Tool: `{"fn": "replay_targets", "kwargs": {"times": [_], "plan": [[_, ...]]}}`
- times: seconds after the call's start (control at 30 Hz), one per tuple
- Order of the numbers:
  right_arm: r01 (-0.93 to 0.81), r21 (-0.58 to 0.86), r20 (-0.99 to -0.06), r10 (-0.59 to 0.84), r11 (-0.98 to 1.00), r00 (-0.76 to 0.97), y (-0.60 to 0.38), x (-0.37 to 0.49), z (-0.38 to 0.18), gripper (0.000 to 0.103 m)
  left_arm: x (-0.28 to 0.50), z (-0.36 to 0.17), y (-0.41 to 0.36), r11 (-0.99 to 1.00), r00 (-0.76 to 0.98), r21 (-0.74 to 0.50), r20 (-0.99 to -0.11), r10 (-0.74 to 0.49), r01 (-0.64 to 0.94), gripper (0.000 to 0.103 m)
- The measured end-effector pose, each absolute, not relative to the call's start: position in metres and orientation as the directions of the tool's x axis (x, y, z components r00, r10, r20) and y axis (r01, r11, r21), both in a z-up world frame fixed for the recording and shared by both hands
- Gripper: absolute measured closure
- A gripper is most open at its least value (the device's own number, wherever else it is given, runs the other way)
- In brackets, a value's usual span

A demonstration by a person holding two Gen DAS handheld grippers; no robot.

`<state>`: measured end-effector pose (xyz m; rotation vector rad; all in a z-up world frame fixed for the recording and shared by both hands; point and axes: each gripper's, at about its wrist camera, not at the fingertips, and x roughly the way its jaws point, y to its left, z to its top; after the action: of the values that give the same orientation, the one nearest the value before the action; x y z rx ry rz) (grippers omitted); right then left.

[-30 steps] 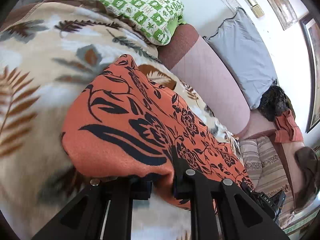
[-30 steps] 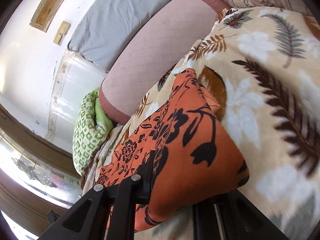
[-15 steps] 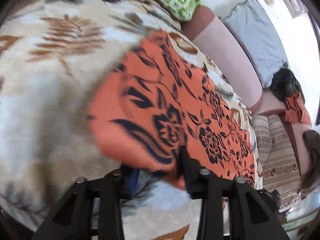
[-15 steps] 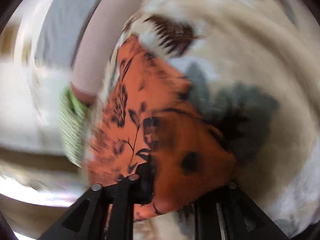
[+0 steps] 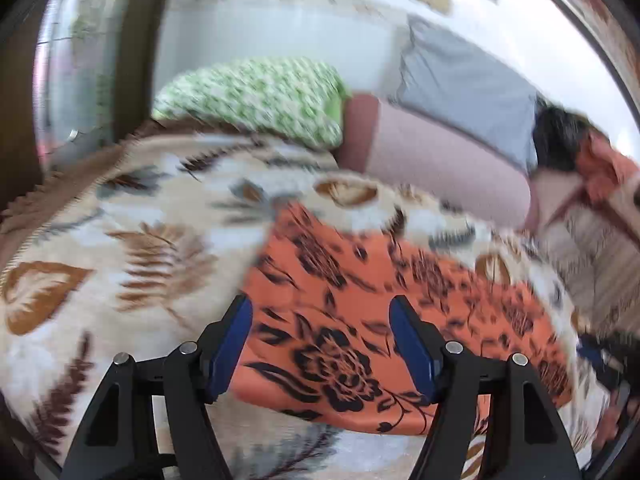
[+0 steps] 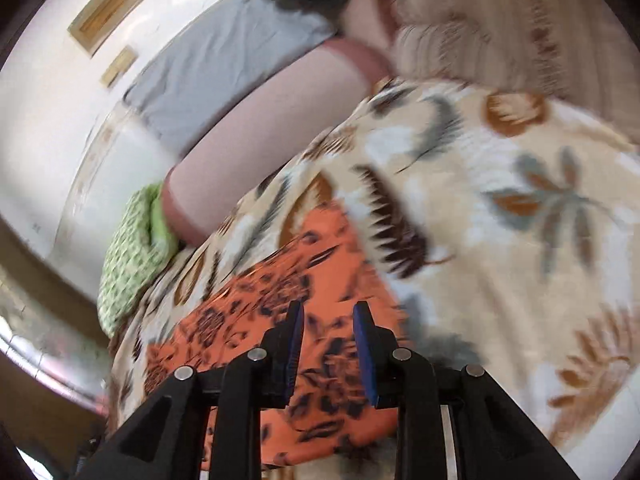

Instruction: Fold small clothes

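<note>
Both views are smeared by motion blur. The garment (image 5: 360,300) loses its near edge behind the left gripper's fingers (image 5: 412,344), and its black print runs to streaks further off. In the right view the garment (image 6: 320,280) is cut by the bottom edge. A dark heap (image 5: 560,140) (beside something orange) is too blurred to name.

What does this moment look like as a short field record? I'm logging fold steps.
garment: orange cloth with black flowers, lying flat on the blanket
left gripper: jaws opening, above the cloth, nothing pinched
right gripper: jaws opening, above the cloth, nothing pinched
behind: pink bolster, green pillow, grey pillow
image: motion blur
</note>
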<state>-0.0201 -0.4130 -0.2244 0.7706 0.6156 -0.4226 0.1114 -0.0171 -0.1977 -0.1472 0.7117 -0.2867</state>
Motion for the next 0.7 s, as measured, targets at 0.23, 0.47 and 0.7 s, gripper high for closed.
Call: {"fn": "replay_targets", "kwargs": {"times": [0.23,0.47,0.7], "plan": [[0.634,0.49,-0.808,0.038,0.598,0.588,-0.44,0.048,-0.293,0.076,0.147,-0.254,-0.018,0.98,0.571,-0.173,-0.796,-0.199,0.1,0.029],[0.59,0.559,-0.731,0.011,0.582,0.682,-0.467,0.073,-0.271,0.075,0.146,-0.231,-0.032,0.976,0.633,-0.186,-0.744,-0.216,0.114,0.028],[0.561,0.544,-0.778,0.125,0.624,0.616,-0.457,0.135,-0.302,0.07,0.167,-0.256,-0.048,0.988,0.587,-0.087,-0.797,-0.144,0.125,0.027]]}}
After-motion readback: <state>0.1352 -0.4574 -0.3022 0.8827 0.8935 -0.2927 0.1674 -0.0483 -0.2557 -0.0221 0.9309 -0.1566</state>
